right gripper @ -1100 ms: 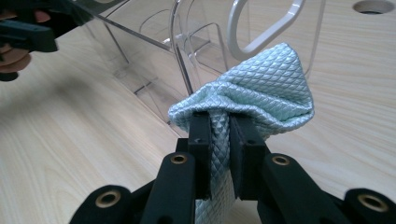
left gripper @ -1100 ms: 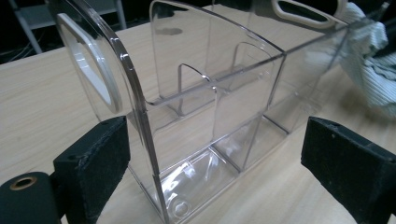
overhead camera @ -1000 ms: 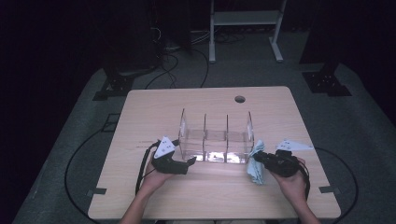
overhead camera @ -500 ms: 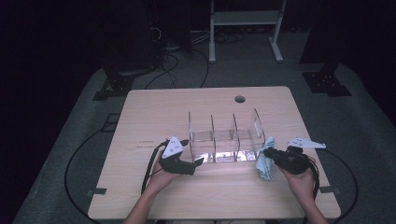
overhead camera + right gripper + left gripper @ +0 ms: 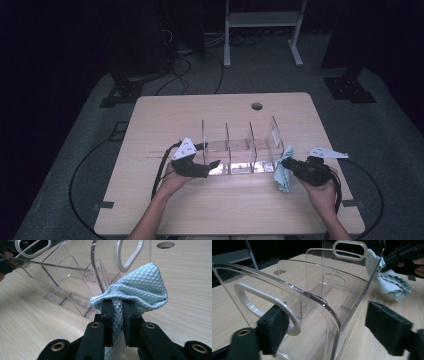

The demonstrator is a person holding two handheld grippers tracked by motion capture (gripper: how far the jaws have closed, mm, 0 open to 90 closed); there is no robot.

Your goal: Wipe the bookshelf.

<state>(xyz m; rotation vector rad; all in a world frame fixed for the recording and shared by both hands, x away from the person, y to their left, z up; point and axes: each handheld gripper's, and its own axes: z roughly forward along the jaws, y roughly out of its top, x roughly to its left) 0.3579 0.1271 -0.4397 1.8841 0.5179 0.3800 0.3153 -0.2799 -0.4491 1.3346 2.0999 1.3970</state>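
On the wooden table point(image 5: 165, 120), a clear acrylic divider rack point(image 5: 240, 145) is being kept upright near the middle, between the two grippers. At its left end, the left gripper point(image 5: 329, 327) is being held with jaws spread wide around the end panel, not clamped on it. At the right end, a pale blue-green quilted cloth point(image 5: 140, 290) is being pinched tightly by the right gripper point(image 5: 117, 315), just beside the end panel. Wiping appears to be barely started; judging from this, most panels are being left for later
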